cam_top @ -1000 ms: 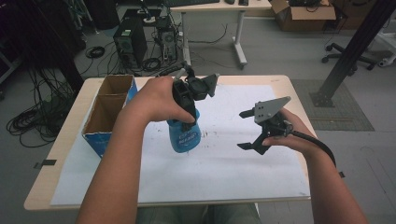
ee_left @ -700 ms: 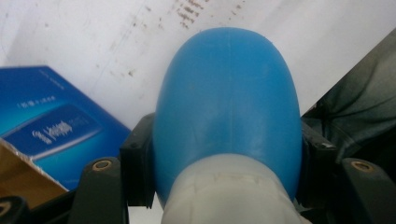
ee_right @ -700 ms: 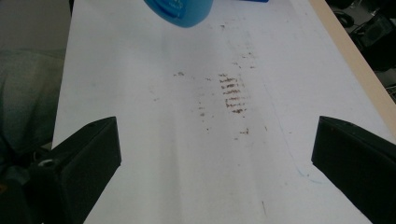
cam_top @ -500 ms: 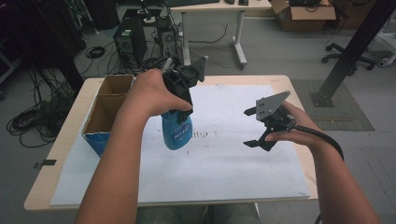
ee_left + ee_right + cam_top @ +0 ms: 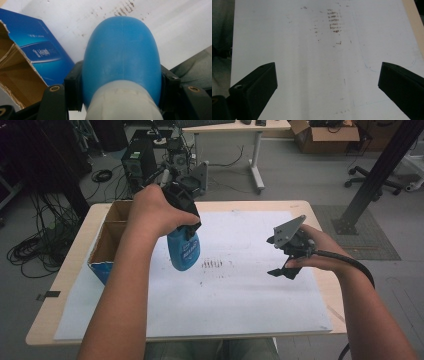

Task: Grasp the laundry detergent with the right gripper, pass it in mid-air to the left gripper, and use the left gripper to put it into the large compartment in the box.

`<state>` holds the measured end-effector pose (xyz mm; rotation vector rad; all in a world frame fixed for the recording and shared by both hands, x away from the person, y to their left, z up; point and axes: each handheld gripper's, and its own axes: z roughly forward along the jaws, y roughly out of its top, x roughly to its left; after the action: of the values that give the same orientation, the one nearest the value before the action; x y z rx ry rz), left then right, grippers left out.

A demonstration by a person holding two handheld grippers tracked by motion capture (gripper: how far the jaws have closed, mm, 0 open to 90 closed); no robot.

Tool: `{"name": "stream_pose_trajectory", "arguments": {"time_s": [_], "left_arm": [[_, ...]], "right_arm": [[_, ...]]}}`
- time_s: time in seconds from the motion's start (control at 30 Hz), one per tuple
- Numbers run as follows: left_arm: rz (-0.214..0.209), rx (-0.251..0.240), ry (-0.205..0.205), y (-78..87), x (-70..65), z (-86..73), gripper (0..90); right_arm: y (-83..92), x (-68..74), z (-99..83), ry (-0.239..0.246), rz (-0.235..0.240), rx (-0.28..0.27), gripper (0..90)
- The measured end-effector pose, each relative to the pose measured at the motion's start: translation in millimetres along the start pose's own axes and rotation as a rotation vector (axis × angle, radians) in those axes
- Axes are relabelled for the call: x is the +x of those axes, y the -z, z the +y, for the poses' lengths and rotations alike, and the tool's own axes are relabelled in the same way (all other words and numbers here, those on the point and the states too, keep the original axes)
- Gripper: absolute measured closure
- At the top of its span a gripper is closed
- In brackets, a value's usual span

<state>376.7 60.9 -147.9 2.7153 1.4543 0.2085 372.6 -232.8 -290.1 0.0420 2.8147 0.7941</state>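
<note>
I'm holding the blue bottle (image 5: 183, 251) clamped in my left gripper (image 5: 182, 227) centre-left of frame, lifted off the white paper (image 5: 240, 305) beside the cardboard box (image 5: 107, 242), right gripper (image 5: 287, 255) hanging wide and empty at right; pick done, placement left.

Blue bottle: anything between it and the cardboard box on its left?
Nothing visible. The left gripper is shut on the blue bottle, which hangs clear above the white paper. The cardboard box sits just left of it, open-topped, with only bare paper between. The right gripper, open, is off to the other side.
</note>
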Motion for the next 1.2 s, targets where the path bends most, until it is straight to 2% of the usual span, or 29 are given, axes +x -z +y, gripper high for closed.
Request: {"name": "stream_pose_trajectory", "arguments": {"time_s": [0.23,0.43,0.9,1.2], "left_arm": [[0.007,-0.011,0.036,15.4,10.4,-3.4,37.9],[0.018,-0.009,0.076,30.3,24.8,-8.2,38.0],[0.045,-0.031,0.190,64.3,61.3,-24.5,38.0],[0.056,-0.028,0.261,83.7,87.0,-35.8,37.9]], "right_arm": [[-2.9,-6.0,-1.4,0.007,0.023,0.052,2.7],[-6.7,-8.9,-1.9,0.009,0.041,0.087,2.8],[-10.7,-9.7,-4.3,0.008,0.061,0.092,2.9],[-13.9,-8.9,-3.0,0.009,0.063,0.089,2.8]]}}
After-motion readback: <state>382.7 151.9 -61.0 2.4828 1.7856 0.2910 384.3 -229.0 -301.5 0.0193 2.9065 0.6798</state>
